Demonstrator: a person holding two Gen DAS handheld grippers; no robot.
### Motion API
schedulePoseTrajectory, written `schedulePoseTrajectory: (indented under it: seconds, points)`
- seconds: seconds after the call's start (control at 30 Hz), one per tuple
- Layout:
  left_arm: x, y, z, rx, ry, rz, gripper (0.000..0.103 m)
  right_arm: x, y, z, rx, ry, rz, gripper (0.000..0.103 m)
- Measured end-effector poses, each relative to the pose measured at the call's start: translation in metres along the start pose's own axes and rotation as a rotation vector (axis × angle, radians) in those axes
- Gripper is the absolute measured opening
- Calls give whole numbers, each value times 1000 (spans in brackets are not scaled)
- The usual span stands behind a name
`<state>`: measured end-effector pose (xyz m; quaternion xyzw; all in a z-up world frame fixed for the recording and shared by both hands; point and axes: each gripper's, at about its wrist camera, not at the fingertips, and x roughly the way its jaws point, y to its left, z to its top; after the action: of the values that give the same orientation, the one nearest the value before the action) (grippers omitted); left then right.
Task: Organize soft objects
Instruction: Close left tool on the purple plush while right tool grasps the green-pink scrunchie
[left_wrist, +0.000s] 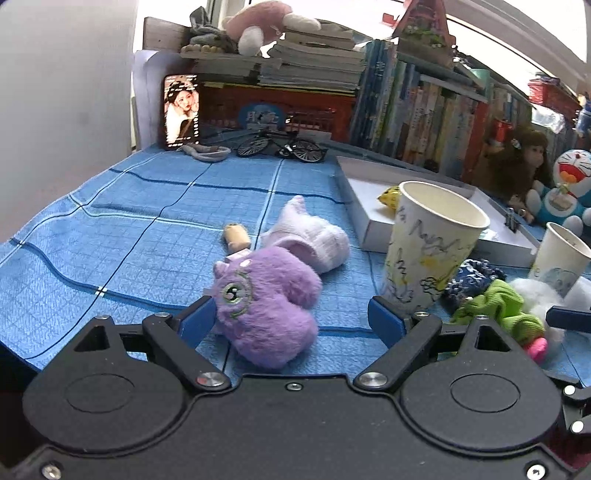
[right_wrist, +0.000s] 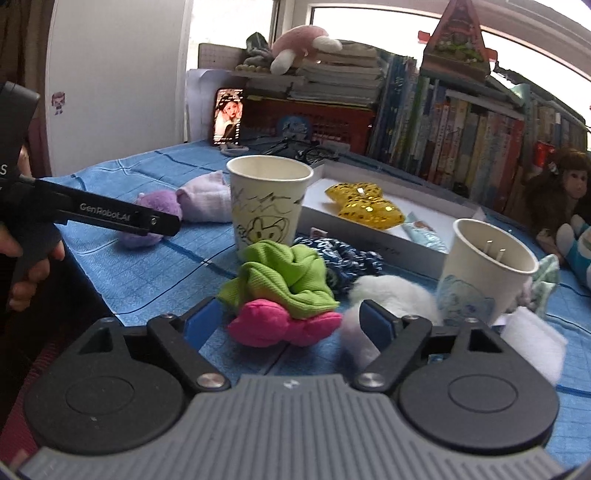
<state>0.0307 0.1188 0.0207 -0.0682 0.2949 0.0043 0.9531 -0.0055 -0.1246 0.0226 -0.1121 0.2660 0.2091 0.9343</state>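
The left gripper (left_wrist: 291, 317) hangs low over a blue checked cloth (left_wrist: 147, 229) with its blue pads spread wide; a fuzzy purple plush toy (left_wrist: 266, 306) with a stitched eye lies between them, its near-left side close against the left pad, though I cannot tell whether it touches, and the right pad stands clear. Just beyond the toy lies a pale lilac knitted piece (left_wrist: 314, 240), and a small tan object (left_wrist: 236, 236) rests to its left. To the right stands a scribbled paper cup (left_wrist: 428, 251), upright, with a shallow white tray (left_wrist: 369, 229) behind it. The right gripper (right_wrist: 291, 321) is likewise spread wide, pressing on nothing; a lime-green and pink bundle of cloth (right_wrist: 284, 295) sits between its pads, the pink end nearest. A white fluffy pom-pom (right_wrist: 391, 291) lies against the right pad, and a blue patterned scrunchie (right_wrist: 347, 258) lies just beyond the green cloth. A second paper cup (right_wrist: 484, 273) stands upright at the right, near the tray's front edge. Inside the tray lies a yellow sequinned bow (right_wrist: 365, 205). At far left, a person's hand (right_wrist: 33, 269) grips the other tool's handle. Books (right_wrist: 461, 136) line the far edge.
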Motion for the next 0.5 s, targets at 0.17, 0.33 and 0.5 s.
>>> schedulePoseTrajectory:
  seconds: [0.17,0.33,0.5]
  points:
    - [12,6,-1,-25,16,18,89,11,2,2,-2,11,1,86]
    - [18,11,-1,-51,24,7,87,17,2,3,-1,19,0,82]
    - [21,12,-1,-46,21,0,81,25,4,0,-2,33,3,81]
